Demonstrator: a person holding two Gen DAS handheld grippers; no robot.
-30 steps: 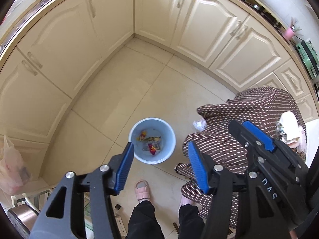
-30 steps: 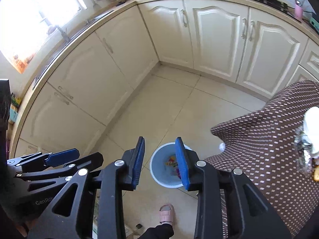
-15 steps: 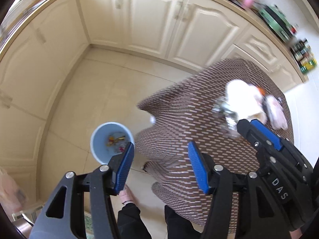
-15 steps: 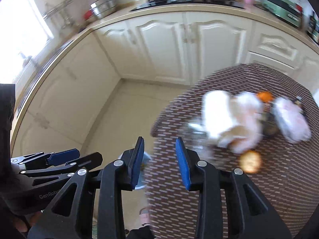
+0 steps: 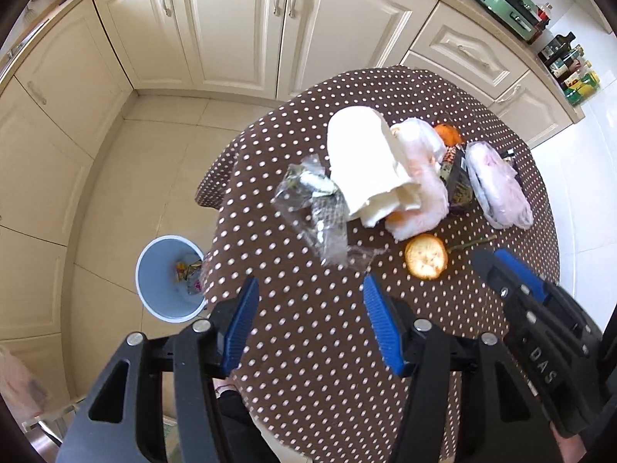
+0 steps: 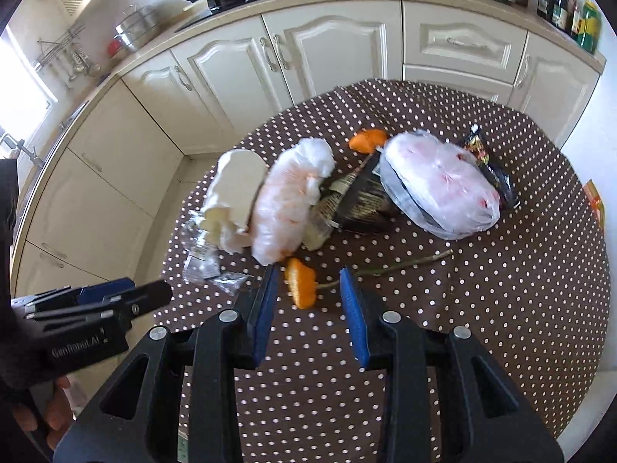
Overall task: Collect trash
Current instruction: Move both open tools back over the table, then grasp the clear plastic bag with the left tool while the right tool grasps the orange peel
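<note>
Both tongs hung empty over the polka-dot desk (image 5: 308,347), the right tongs (image 6: 304,301) narrowly parted just short of the orange peel (image 6: 300,283), the left tongs (image 5: 308,320) wider below the clear wrapper (image 5: 312,208); a low, square pinch looked wisest.

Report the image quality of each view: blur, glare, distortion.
Left wrist view: sharp, strong fisheye bending the cabinets, black corners, soft even daylight on the polka-dot tablecloth. Right wrist view: slight motion blur on the white bags and orange peel, a blown-out window at the left edge, the same fisheye curve.
</note>
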